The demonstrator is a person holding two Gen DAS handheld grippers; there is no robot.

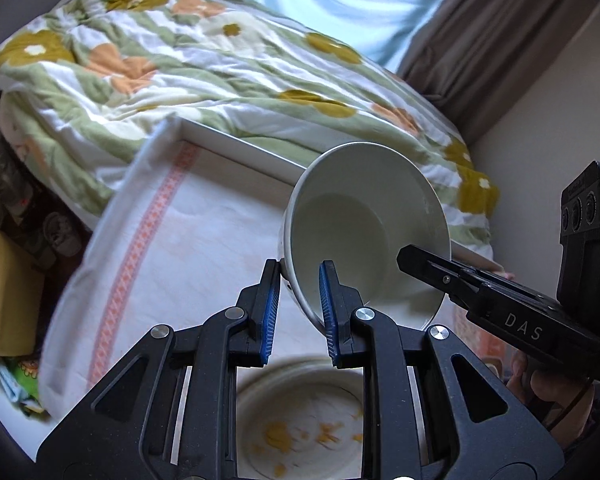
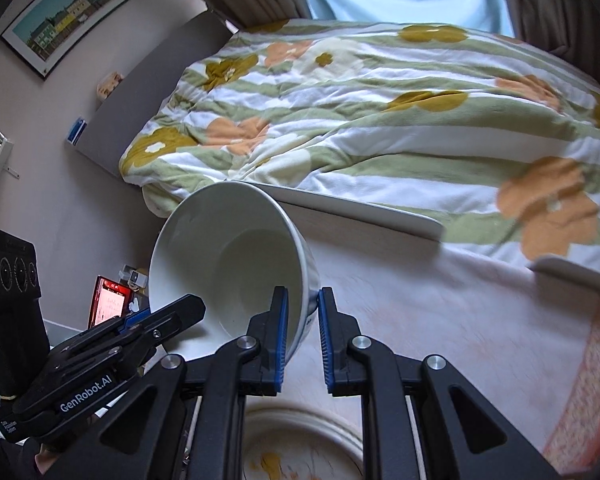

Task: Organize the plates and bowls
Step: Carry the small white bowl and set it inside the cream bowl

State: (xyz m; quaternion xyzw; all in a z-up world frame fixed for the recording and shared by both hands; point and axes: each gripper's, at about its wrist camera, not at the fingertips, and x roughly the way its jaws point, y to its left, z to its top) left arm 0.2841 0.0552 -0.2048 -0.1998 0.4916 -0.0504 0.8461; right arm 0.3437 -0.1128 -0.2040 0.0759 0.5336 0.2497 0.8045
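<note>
Both grippers pinch one glossy white bowl [image 1: 364,224], tipped on its side in the air over the cloth-covered table [image 1: 204,240]. The left gripper [image 1: 299,312] clamps its rim wall between ribbed blue pads, the right gripper [image 2: 302,332] likewise. Beneath sits a round, yellow-flecked plate [image 1: 300,420].

White bowl [image 1: 364,236] tilted (empty) above patterned plate [image 1: 300,420].

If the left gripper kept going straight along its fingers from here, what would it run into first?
The white bowl. The left gripper already straddles its near rim, one finger outside and one inside, so pushing on would likely drive the wall deeper between the fingers. Whether the pads already touch it is unclear.
</note>
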